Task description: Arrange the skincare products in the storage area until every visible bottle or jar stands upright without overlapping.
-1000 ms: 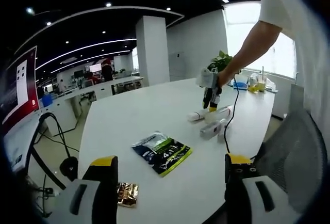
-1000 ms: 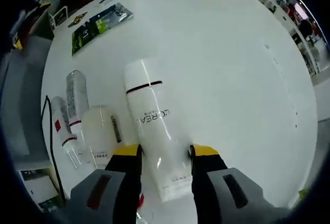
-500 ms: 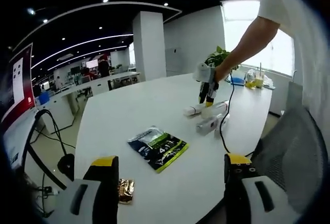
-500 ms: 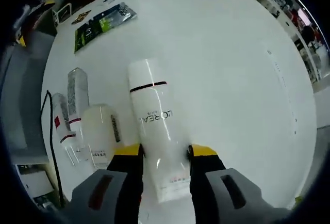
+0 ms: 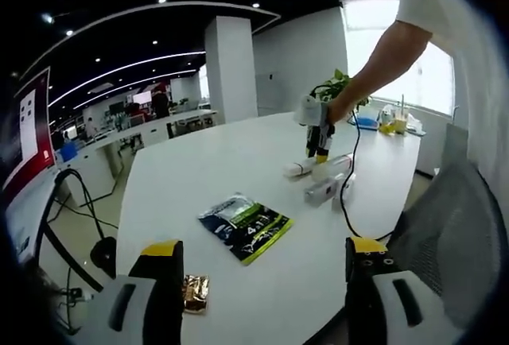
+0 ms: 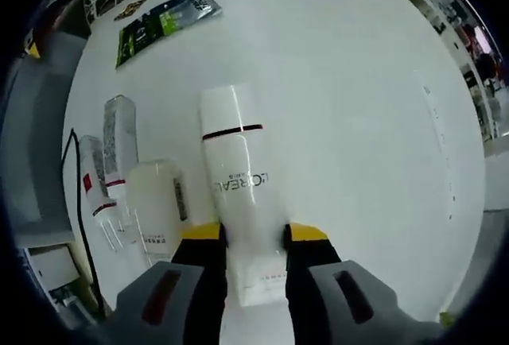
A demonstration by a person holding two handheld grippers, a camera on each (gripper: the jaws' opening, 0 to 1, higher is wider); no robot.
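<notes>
The white L'Oreal bottle (image 6: 238, 178) is lying along the white bench (image 6: 358, 83), its capped end with a dark band pointing away from the camera, and the right tool (image 6: 252, 238) is closing on its lower body, both yellow-tipped jaws pressing against its sides. Just beside that bottle, on its left in the right gripper view, a short white bottle (image 6: 155, 206) is lying flat, and beyond that a clear tube (image 6: 119, 150) and a red-marked tube (image 6: 95, 194) are lying side by side, close to one another. A black cable (image 6: 79, 226) is running past the red-marked tube near the bench edge. Well apart from the L'Oreal bottle, toward the far end of the bench, a green and black sachet (image 5: 245, 230) is lying flat, with a small gold packet (image 5: 195, 292) near it at the bench's edge. The left tool (image 5: 258, 253) is hovering over that end, jaws standing wide apart and gripping nothing. In the left gripper view a person's arm (image 5: 382, 51) is reaching down to the right tool over the bottles.
</notes>
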